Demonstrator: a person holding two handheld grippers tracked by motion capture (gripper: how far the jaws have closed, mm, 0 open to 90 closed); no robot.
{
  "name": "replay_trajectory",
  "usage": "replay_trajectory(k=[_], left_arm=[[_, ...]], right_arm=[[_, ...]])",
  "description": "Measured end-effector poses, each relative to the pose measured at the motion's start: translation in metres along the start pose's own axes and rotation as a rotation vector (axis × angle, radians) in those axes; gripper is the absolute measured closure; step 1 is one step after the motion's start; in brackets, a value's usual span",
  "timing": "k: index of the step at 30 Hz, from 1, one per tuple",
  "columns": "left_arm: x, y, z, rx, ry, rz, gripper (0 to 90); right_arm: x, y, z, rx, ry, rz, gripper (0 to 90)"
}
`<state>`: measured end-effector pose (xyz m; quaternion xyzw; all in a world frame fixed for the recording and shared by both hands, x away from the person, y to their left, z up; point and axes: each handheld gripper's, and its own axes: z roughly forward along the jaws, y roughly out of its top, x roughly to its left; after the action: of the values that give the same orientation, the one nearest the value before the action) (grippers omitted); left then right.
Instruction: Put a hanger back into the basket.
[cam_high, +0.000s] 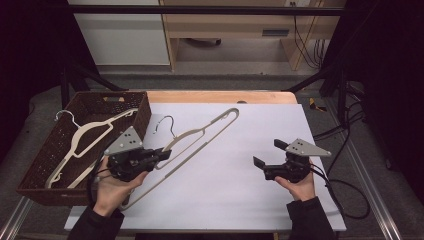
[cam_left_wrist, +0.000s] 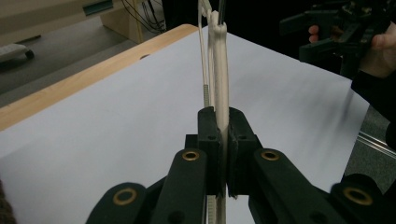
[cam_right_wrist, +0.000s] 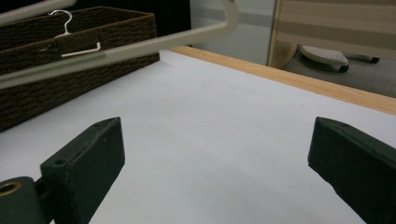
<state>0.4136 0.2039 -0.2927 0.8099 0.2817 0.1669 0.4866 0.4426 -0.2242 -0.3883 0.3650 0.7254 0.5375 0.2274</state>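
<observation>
Grey floor (cam_high: 225, 80), wooden cabinet (cam_high: 225, 22)

Open white tabletop (cam_high: 235, 165) lies between the two grippers, with bare room toward the far wooden edge. On the left, a cream hanger (cam_high: 200, 137) slants across the sheet, clamped in the left gripper (cam_high: 162, 155), barring a straight pass there. Just beside it, the brown wicker basket (cam_high: 142, 112) walls off the left edge, a second hanger (cam_high: 82, 137) lying inside. The right gripper (cam_high: 267, 155) hangs clear, jaws wide.
</observation>
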Motion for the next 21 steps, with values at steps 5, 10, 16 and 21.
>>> replay_trajectory(k=[5,10,16,21], left_arm=[[0.01,0.014,-0.017,-0.027,0.017,0.012,86.5],[0.024,0.023,-0.032,-0.037,0.033,0.015,86.5],[0.041,0.027,-0.047,-0.03,0.075,0.02,86.5],[0.059,0.025,-0.058,-0.026,0.117,0.008,86.4]], right_arm=[[-0.005,-0.002,-0.006,-0.004,-0.023,0.007,3.0],[-0.006,-0.003,-0.007,-0.002,-0.034,0.018,2.7],[-0.006,-0.003,-0.007,-0.001,-0.04,0.019,2.7],[-0.007,-0.003,-0.007,-0.001,-0.039,0.018,2.7]])
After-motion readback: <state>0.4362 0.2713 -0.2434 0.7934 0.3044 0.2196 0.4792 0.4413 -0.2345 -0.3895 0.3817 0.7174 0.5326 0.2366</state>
